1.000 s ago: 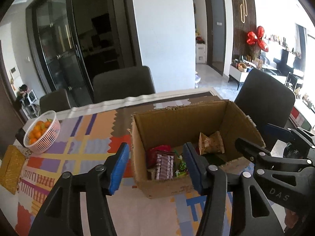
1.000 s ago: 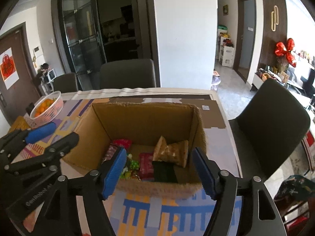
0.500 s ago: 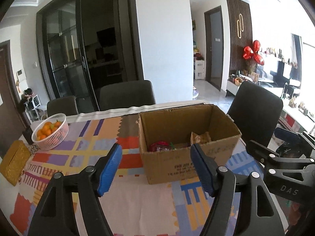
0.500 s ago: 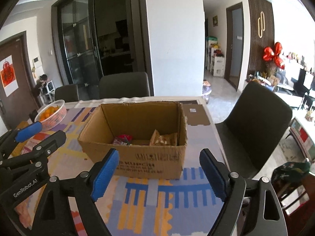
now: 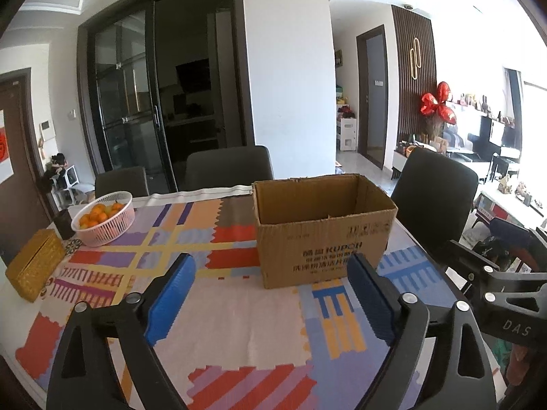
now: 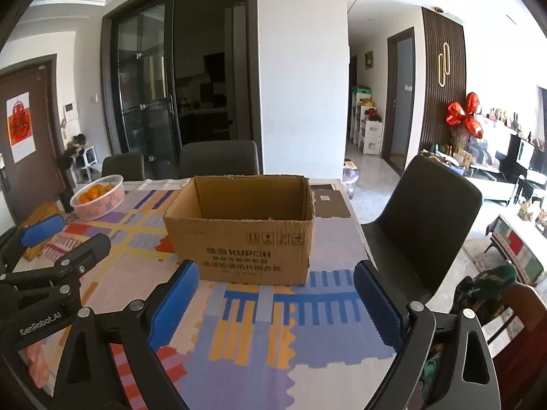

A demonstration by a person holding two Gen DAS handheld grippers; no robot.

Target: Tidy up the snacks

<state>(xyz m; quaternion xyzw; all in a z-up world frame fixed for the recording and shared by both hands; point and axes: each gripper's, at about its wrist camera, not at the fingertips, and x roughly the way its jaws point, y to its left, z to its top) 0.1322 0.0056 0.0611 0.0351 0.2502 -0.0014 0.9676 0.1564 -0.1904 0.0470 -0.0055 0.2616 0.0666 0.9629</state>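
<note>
Both tongs spread wide and we carry nothing: our left tongs [image 5: 271, 294] hover low over the patterned bench [image 5: 225, 311], our right tongs [image 6: 277, 299] likewise, each also peeking into the other's view at the edge. Dead ahead at twelve o'clock stands the cardboard box [image 6: 244, 235], upright, open-topped, resting on the bench just beyond our blue pads [image 6: 174, 305]; from this low angle we cannot see its contents. Out at ten o'clock sits the pink basket of oranges [image 5: 104, 217], with the yellow woven box [image 5: 34, 268] near it at nine. Dark chairs [image 6: 429, 220] ring the bench.
</note>
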